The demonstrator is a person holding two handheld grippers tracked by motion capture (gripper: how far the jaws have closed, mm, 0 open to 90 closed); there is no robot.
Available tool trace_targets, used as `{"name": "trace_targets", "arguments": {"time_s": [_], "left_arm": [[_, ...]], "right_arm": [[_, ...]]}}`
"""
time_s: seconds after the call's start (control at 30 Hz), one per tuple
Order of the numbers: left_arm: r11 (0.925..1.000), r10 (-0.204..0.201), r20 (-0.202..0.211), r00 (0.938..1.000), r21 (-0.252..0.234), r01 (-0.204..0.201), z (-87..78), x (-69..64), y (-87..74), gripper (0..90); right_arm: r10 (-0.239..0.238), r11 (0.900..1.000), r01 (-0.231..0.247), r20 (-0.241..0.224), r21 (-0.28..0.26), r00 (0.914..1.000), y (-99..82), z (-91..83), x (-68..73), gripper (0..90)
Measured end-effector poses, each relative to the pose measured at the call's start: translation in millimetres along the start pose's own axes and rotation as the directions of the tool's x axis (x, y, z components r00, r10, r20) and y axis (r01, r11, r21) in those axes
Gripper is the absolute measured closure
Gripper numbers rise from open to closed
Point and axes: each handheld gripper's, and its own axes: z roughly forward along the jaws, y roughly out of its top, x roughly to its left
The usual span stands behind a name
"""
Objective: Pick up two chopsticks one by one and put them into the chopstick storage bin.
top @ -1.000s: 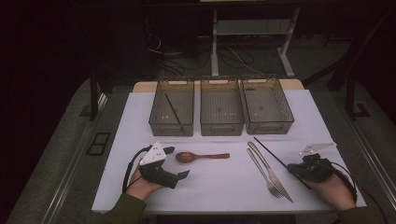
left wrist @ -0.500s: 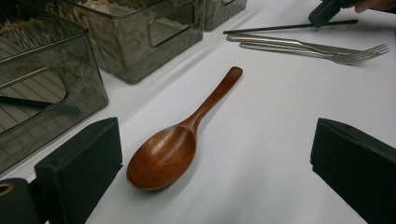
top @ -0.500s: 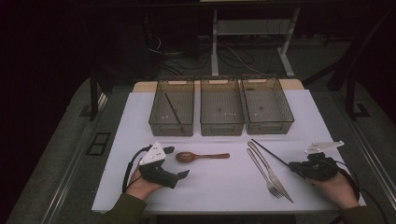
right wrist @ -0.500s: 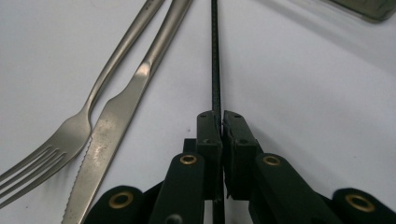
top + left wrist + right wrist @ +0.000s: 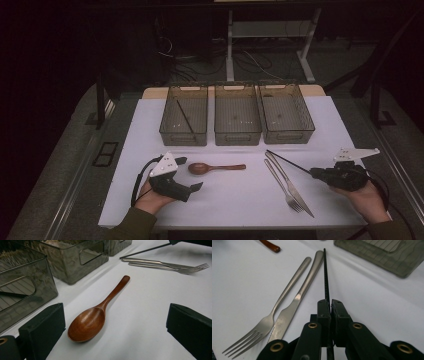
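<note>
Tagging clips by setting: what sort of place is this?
Likely a lab or workshop recording station: a white-covered table with three sorting bins, a dark cabled floor behind, and handheld grippers, left gripper.

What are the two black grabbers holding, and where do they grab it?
The right gripper pinches a thin black chopstick near its end. The left gripper holds nothing, its jaws open around the brown wooden spoon.
</note>
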Motion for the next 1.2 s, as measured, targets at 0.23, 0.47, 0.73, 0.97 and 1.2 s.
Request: {"name": "trace_targets", "arguments": {"time_s": [0.23, 0.47, 0.73, 0.97, 1.2], "left_arm": [[1.0, -0.005, -0.002, 1.0, 0.001, 0.005, 0.9, -0.3, -0.1, 1.0], [1.0, -0.002, -0.003, 1.0, 0.003, 0.002, 1.1, 0.5, -0.2, 1.0], [1.0, -0.006, -0.005, 1.0, -0.001, 0.006, 1.9, 0.2, -0.5, 1.0], [1.0, -0.007, -0.004, 1.0, 0.001, 0.007, 1.7, 0.0, -0.5, 1.0], [1.0, -0.009, -0.003, 1.0, 0.0, 0.009, 2.3, -0.4, -0.9, 1.0]], "right_arm": [[-0.018, 0.9985, 0.018, -0.01, -0.051, 0.9998, 8.0, -6.2, -2.8, 85.0], [-0.036, 0.9947, 0.033, -0.027, -0.098, 0.999, 20.6, -10.6, -3.6, 85.0], [-0.055, 0.9886, 0.047, -0.048, -0.143, 0.9974, 39.0, -11.8, -2.6, 85.1], [-0.083, 0.9814, 0.071, -0.063, -0.179, 0.9945, 57.8, -17.9, 1.5, 85.0], [-0.107, 0.9753, 0.088, -0.083, -0.202, 0.9908, 72.4, -17.8, 5.7, 85.0]]}}
